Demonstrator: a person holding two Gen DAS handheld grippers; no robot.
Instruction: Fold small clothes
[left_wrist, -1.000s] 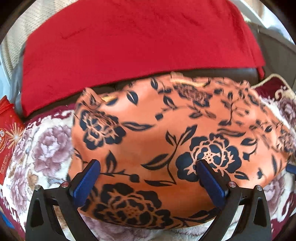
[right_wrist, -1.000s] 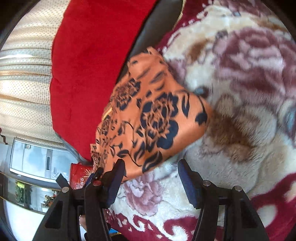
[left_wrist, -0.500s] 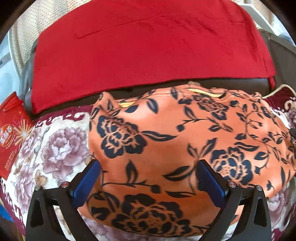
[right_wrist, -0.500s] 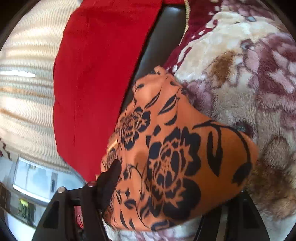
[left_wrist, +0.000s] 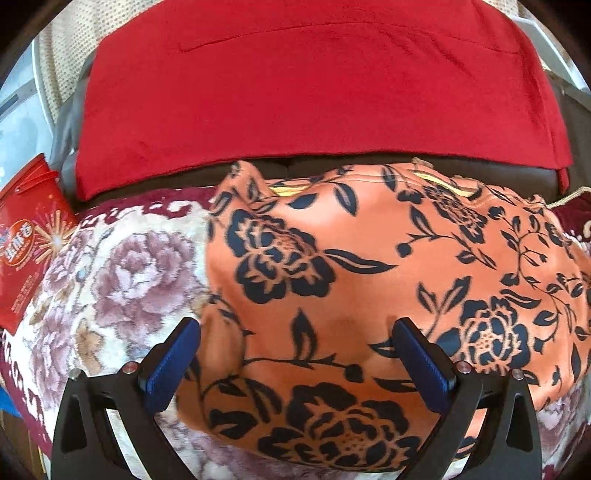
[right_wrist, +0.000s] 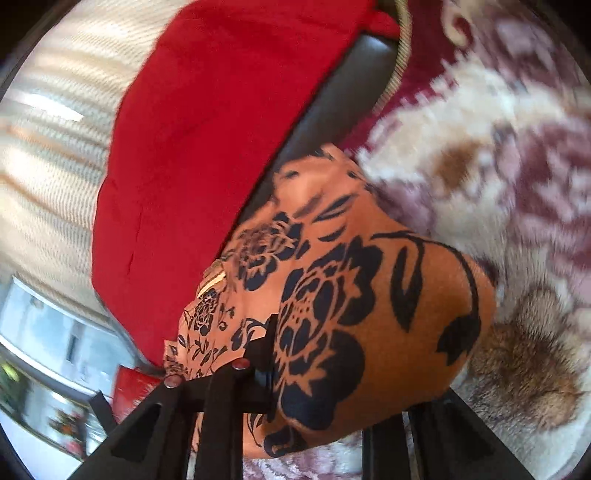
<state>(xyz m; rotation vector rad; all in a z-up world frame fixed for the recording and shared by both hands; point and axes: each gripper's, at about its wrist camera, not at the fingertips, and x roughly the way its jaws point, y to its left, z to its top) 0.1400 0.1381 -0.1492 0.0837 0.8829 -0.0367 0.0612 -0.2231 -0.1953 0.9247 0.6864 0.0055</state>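
An orange garment (left_wrist: 369, 258) with a dark navy flower print lies spread on a plush floral blanket (left_wrist: 129, 266) against the sofa back. My left gripper (left_wrist: 295, 328) hovers over its near left part, open, its blue pads (left_wrist: 173, 362) wide apart and gripping nothing. In the right wrist view the garment's end (right_wrist: 369, 295) bulges up between the fingers of my right gripper (right_wrist: 343, 369). Its jaws are closing, with the left finger pressed into the bunched fabric. The cloth hides the right fingertip.
A red throw (left_wrist: 314, 92) hangs over the dark leather sofa back (right_wrist: 343, 92) just behind the garment. A red printed box (left_wrist: 26, 240) stands at the blanket's left end. Pale curtains (right_wrist: 48, 147) and a window lie beyond the sofa.
My left gripper has slid left along the garment, staying open. My right gripper has moved in over the garment's end and drawn its jaws together on the fabric.
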